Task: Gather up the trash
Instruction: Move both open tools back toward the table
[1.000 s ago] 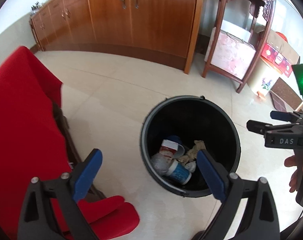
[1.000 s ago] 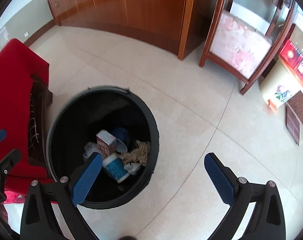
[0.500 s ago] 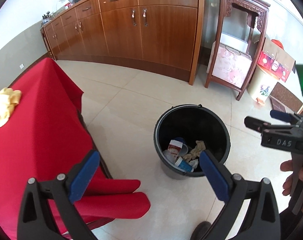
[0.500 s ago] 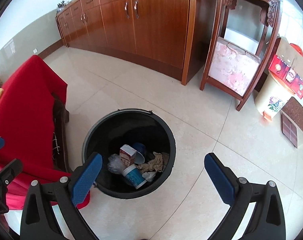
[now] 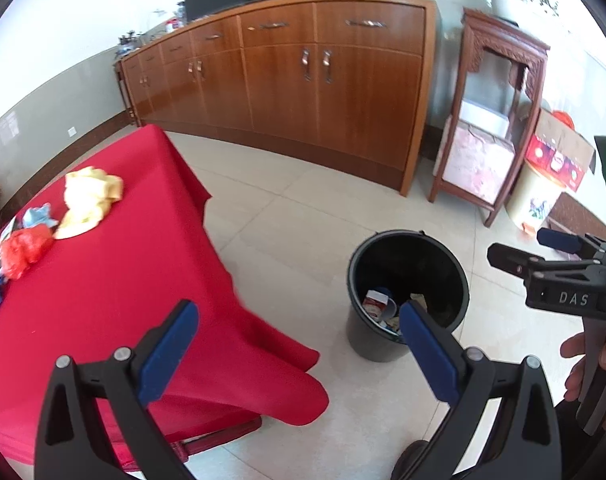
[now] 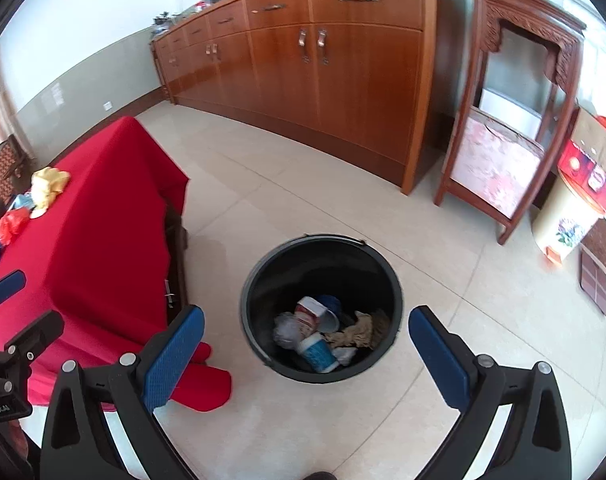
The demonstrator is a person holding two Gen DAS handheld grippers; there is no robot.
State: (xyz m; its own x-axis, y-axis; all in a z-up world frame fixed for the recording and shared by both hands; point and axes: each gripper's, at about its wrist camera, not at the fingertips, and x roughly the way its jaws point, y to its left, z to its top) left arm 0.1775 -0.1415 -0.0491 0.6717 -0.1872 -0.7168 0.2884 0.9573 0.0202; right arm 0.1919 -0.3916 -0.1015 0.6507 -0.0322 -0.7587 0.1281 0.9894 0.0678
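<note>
A black trash bin [image 5: 407, 258] [image 6: 323, 248] stands on the tiled floor beside a table with a red cloth [image 5: 103, 280] [image 6: 95, 232]. Inside the bin lie a white cup [image 6: 317, 354], a small carton [image 6: 307, 314] and a crumpled rag [image 6: 357, 332]. On the cloth at the far left lie a yellow wad [image 5: 89, 200] [image 6: 49, 184], a red bag [image 5: 21, 250] [image 6: 9, 222] and blue scraps [image 5: 39, 216]. My left gripper [image 5: 299, 344] is open and empty, above the table's edge. My right gripper [image 6: 307, 344] is open and empty, high above the bin; it also shows in the left wrist view [image 5: 543, 252].
A long wooden sideboard [image 5: 303, 80] [image 6: 323, 60] runs along the back wall. A carved wooden stand [image 5: 491, 120] [image 6: 515, 112] with a floral box is to its right, with a white canister [image 6: 563, 224] and red boxes [image 6: 591, 176] beyond it.
Both grippers have risen and pulled back from the bin, which looks smaller. The red table top and the trash on it have come into view. Both stay open.
</note>
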